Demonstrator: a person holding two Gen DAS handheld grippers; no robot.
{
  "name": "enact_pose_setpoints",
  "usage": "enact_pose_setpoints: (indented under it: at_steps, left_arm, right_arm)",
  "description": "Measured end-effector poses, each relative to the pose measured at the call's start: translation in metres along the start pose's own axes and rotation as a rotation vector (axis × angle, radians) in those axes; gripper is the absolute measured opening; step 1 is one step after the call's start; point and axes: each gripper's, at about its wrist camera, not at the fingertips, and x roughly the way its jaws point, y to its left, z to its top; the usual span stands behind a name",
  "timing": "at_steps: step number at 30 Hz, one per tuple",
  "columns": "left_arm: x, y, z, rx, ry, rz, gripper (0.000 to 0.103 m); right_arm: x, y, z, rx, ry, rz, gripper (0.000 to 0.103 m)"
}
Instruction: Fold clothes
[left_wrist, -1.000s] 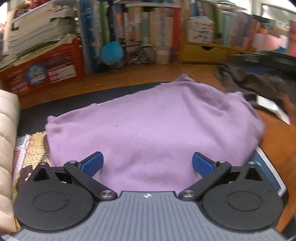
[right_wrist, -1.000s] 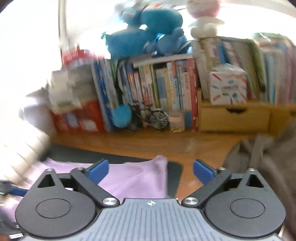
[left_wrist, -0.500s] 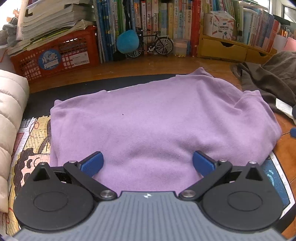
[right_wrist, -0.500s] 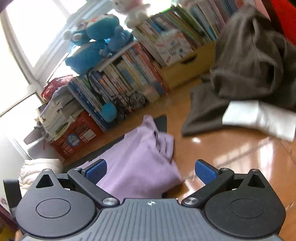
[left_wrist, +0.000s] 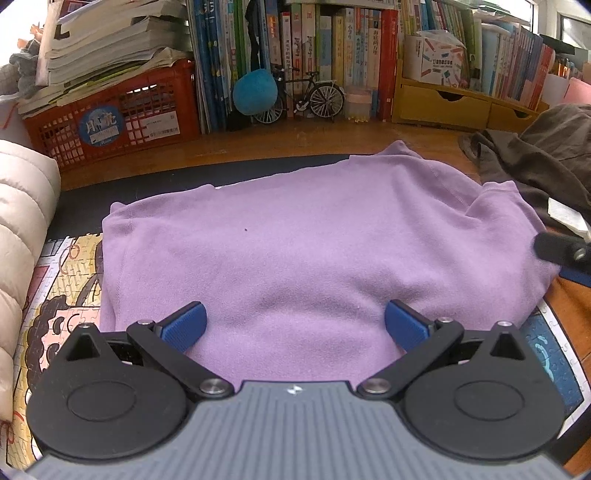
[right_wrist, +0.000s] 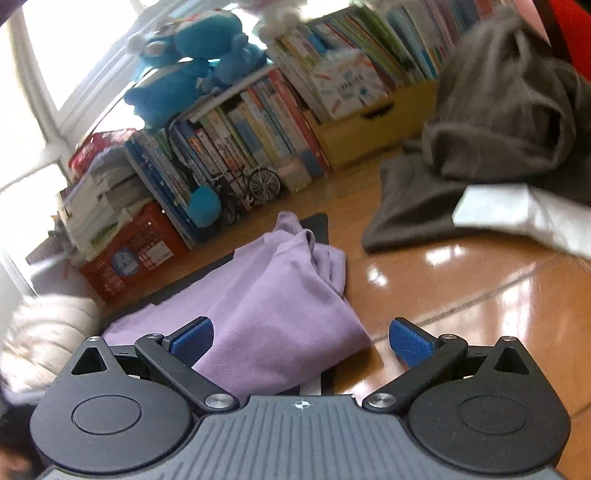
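Right tool (right_wrist: 299, 341) swung toward purple sweater's (left_wrist: 314, 254) right edge; both tools wide.

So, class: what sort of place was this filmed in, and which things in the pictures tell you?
Most likely a home study or a child's room, not a lab. A row of books lines the back of the wooden table, blue plush toys sit on top of them, and a purple garment lies ready for folding.
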Motion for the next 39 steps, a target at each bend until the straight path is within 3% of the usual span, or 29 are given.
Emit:
enact_pose_setpoints:
  at_steps: [5,11,15,21,23,26,31,35,38,39]
  left_arm:
    - [-0.001,0.0,-0.002,0.0,-0.011,0.0,0.103]
    - [-0.001,0.001,-0.004,0.0,-0.024,-0.004,0.103]
    - [-0.002,0.001,-0.005,-0.002,-0.028,-0.006,0.103]
    - [-0.021,0.01,-0.002,-0.021,0.027,-0.042,0.103]
    - [-0.041,0.017,-0.008,-0.029,-0.001,-0.078,0.103]
    - [-0.062,0.036,-0.02,-0.074,-0.001,-0.076,0.103]
    - [-0.073,0.085,-0.051,-0.211,0.011,-0.121,0.103]
    - [-0.081,0.096,-0.057,-0.221,-0.003,-0.135,0.103]
    - [-0.086,0.095,-0.063,-0.186,-0.001,-0.125,0.103]
    - [-0.086,0.095,-0.065,-0.177,0.001,-0.119,0.103]
  right_arm:
    - [0.009,0.013,-0.003,-0.022,0.011,0.016,0.102]
    - [0.01,0.008,0.006,0.062,0.043,0.015,0.044]
    - [0.006,0.002,0.019,0.158,0.055,0.063,0.025]
    - [-0.009,0.04,0.042,0.076,0.0,0.19,0.019]
    - [-0.012,0.059,0.05,0.049,0.002,0.272,0.016]
    - [-0.01,0.094,0.054,-0.034,0.025,0.369,0.016]
    - [0.024,0.157,0.018,-0.167,0.188,0.475,0.016]
    - [0.051,0.188,-0.027,-0.257,0.336,0.503,0.016]
    - [0.047,0.193,-0.044,-0.355,0.319,0.467,0.016]
    - [0.042,0.196,-0.046,-0.395,0.284,0.447,0.023]
